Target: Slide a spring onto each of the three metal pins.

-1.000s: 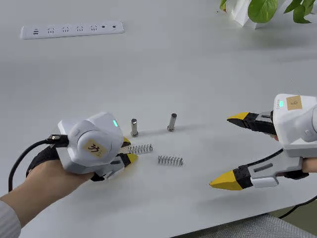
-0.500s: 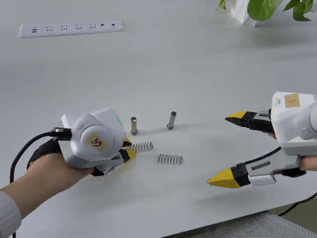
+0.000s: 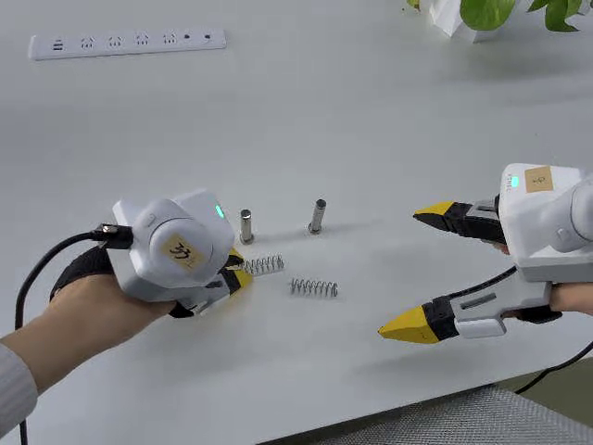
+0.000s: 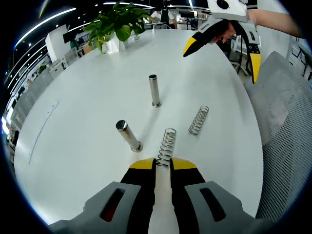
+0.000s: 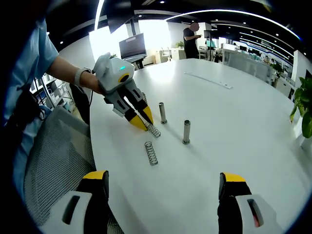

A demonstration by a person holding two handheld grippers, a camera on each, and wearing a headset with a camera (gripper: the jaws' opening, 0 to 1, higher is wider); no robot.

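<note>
Left gripper [image 3: 236, 274], white with yellow tips and an unreadable handwritten sticker [image 3: 182, 252], pinches one end of a small steel coil spring [image 3: 265, 266] just beside a short upright steel pin [image 3: 246, 225]. Right gripper [image 3: 398, 272], jaws wide apart, hangs well right of that pin.

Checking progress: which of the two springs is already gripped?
The spring with its end pinched between the left gripper's jaws; the other spring lies free on the table.

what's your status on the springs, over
Left gripper shut on first spring. Right gripper open, empty. Two pins upright, bare; second spring loose on table. Nothing blocking.
</note>
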